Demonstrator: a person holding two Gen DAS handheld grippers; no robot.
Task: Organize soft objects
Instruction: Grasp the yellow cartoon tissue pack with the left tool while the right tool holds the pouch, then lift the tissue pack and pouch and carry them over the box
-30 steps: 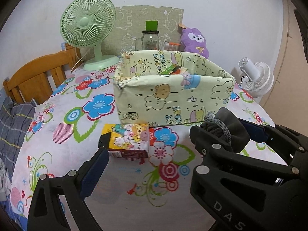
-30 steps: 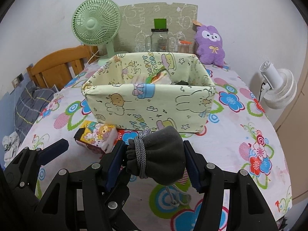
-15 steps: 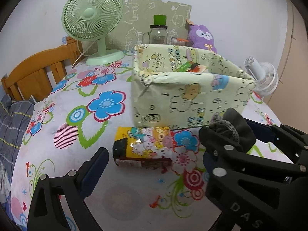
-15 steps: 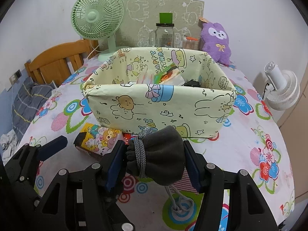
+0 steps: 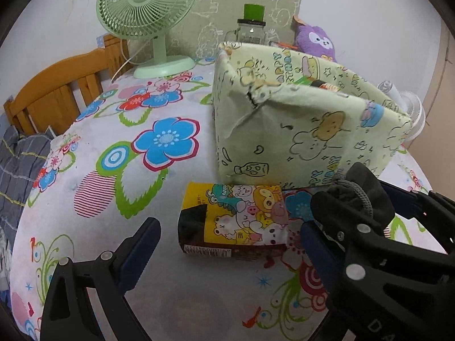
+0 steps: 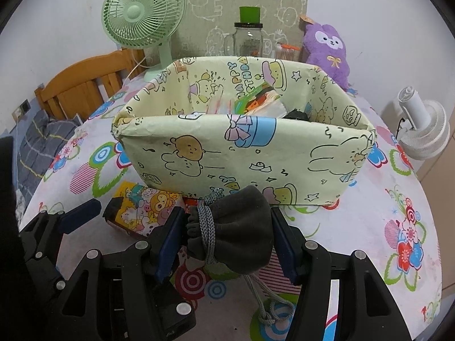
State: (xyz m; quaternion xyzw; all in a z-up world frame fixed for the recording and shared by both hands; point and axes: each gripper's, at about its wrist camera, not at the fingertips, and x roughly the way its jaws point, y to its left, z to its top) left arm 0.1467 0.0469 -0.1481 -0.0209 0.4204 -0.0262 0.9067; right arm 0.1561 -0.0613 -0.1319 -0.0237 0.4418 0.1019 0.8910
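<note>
My right gripper pinches the grey drawstring pouch just before the fabric box; I should lift it over the near wall, then release. My left gripper stands spread around the cartoon packet on the bench. The dangling cord could catch.

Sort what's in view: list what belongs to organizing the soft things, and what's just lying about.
Job: grey drawstring pouch clamped in right gripper; cartoon tissue pack ahead of open left gripper; fabric storage box.

Lying about: green fan, glass jar, purple plush, white fan.
</note>
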